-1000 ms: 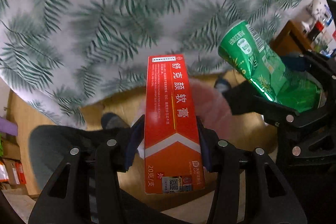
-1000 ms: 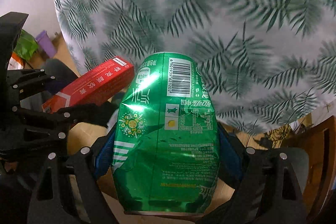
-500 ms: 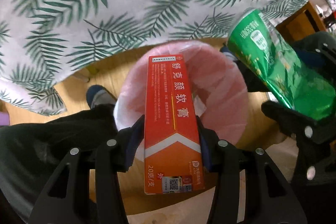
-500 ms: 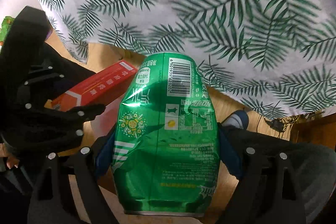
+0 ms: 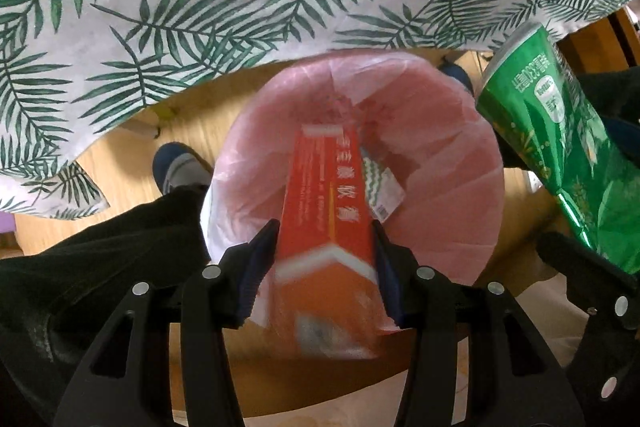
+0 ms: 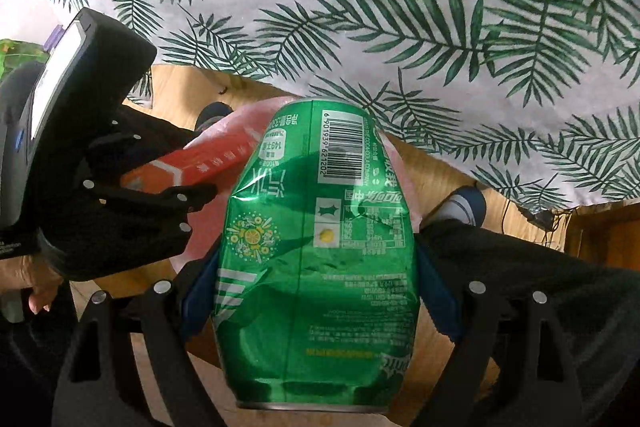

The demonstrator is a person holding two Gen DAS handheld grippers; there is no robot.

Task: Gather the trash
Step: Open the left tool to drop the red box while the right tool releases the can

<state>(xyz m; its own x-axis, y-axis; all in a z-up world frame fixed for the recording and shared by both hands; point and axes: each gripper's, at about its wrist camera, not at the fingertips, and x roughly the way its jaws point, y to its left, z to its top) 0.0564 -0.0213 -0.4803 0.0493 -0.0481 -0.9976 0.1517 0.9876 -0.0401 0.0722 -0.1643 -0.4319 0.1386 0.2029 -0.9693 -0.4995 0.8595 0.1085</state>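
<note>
Red cardboard carton (image 5: 326, 227), long axis pointing down into pink-lined bin (image 5: 452, 131), blurred between left gripper (image 5: 325, 255) jaws, which are opening. Right gripper (image 6: 318, 291) clamps dented green aluminium can (image 6: 316, 259) w/ base aimed binward.

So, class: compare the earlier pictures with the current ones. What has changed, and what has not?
Both grippers came down over the pink-lined bin. The left gripper is opening, and the red box, blurred, is slipping towards the bin. The right gripper stays clamped on the green can.
</note>
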